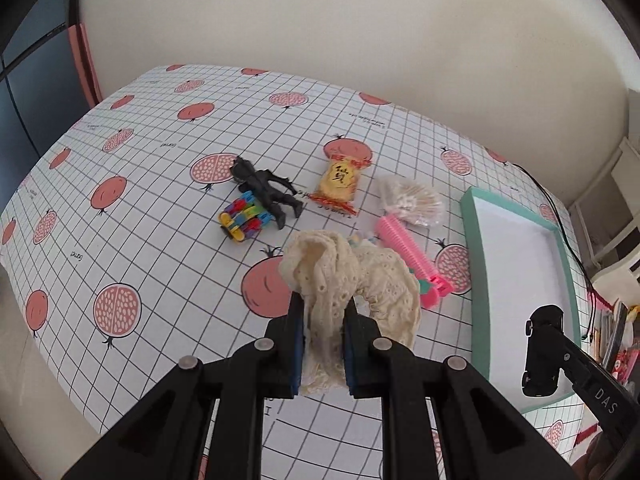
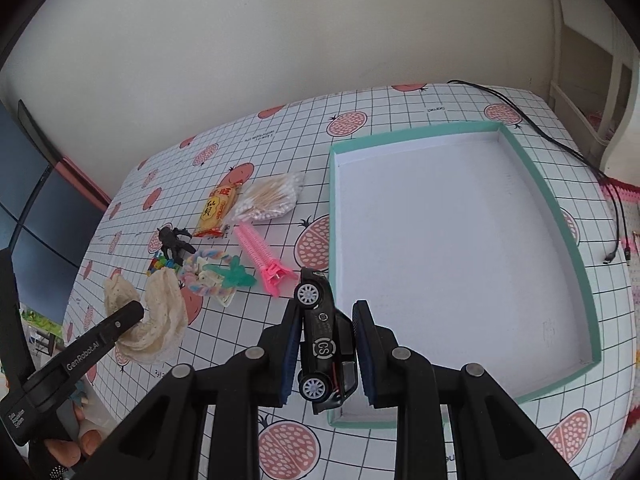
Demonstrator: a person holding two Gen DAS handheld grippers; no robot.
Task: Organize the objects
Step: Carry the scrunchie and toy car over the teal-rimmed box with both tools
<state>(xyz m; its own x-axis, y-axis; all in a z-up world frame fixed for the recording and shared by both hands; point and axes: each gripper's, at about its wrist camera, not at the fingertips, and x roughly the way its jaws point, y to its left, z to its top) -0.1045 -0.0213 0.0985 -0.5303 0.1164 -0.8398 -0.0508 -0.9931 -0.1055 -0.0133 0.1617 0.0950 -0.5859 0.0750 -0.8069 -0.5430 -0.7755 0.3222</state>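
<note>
My left gripper [image 1: 322,304] is shut on a cream lace cloth [image 1: 320,264], held up above the pomegranate-print tablecloth; the cloth drapes over to the right. In the right wrist view the same cloth [image 2: 164,312] hangs from the left gripper [image 2: 128,316] at the left. My right gripper [image 2: 326,308] is shut on a black toy car [image 2: 326,344], gripped by its sides with the wheels facing left. The car hovers over the near left rim of a shallow teal-edged box [image 2: 560,216] with a white inside. From the left wrist view the car [image 1: 540,352] shows over the box [image 1: 478,280].
On the cloth lie a black figure [image 1: 268,192], a colourful block toy [image 1: 242,220], a yellow snack packet [image 1: 338,184], a bag of cotton swabs [image 1: 412,200] and a pink comb [image 1: 408,256]. A pastel rope [image 2: 200,276] and teal clip [image 2: 236,276] sit nearby. A black cable [image 2: 560,140] runs behind the box.
</note>
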